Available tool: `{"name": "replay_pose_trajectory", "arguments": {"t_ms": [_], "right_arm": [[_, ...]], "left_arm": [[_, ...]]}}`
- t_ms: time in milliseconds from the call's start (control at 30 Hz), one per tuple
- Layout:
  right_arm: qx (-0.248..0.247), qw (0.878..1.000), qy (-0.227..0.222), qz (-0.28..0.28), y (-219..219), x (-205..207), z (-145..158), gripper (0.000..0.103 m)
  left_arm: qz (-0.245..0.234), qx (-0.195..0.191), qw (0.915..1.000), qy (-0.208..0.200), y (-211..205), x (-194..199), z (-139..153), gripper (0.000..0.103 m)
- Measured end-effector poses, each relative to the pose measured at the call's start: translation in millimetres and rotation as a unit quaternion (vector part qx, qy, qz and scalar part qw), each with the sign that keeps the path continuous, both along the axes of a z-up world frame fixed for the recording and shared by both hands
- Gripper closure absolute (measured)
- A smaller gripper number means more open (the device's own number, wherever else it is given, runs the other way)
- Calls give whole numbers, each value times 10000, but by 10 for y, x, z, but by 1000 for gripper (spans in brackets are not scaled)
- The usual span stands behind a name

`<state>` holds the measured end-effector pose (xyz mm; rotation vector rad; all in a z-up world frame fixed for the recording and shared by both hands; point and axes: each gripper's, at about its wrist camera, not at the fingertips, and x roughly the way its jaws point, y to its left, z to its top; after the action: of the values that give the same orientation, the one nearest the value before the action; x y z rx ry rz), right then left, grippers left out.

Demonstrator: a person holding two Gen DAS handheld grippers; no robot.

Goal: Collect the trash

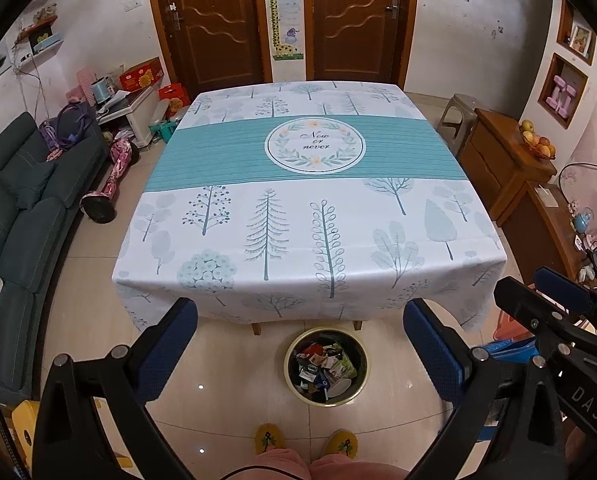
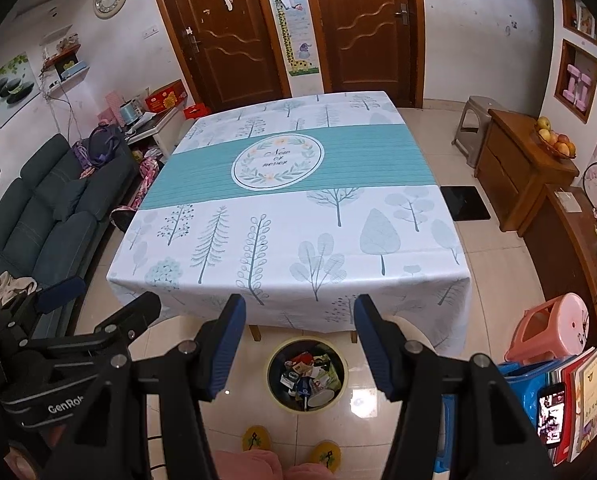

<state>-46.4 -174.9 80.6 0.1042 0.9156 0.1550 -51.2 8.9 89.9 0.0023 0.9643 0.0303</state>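
Observation:
A round bin [image 1: 325, 366] [image 2: 307, 374] stands on the tiled floor just in front of the table, holding several wrappers, scraps and a paper cup. My left gripper [image 1: 298, 312] hangs above it, wide open, nothing between its blue pads. My right gripper [image 2: 298, 310] is also open and holds nothing, though its jaws stand narrower. Each gripper shows at the edge of the other's view: the right one [image 1: 558, 292], the left one [image 2: 98, 300]. The table [image 1: 298, 208] [image 2: 290, 216] wears a white and teal tree-print cloth with no trash on it.
A person's yellow slippers [image 1: 266, 438] and pink trousers are at the bottom. A dark sofa [image 1: 22, 200] lines the left, wooden cabinets [image 1: 502, 168] with a fruit bowl the right. A pink stool [image 2: 554, 328] and books [image 2: 578, 396] sit at the right; two doors behind.

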Motion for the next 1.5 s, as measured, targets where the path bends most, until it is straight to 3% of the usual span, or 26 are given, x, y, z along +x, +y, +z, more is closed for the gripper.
{"name": "replay_pose_trajectory", "arguments": {"t_ms": [1500], "right_arm": [[-27, 9999, 100, 113, 96, 29, -91, 47]], "left_arm": [[100, -39, 9998, 142, 78, 16, -98, 1]]}}
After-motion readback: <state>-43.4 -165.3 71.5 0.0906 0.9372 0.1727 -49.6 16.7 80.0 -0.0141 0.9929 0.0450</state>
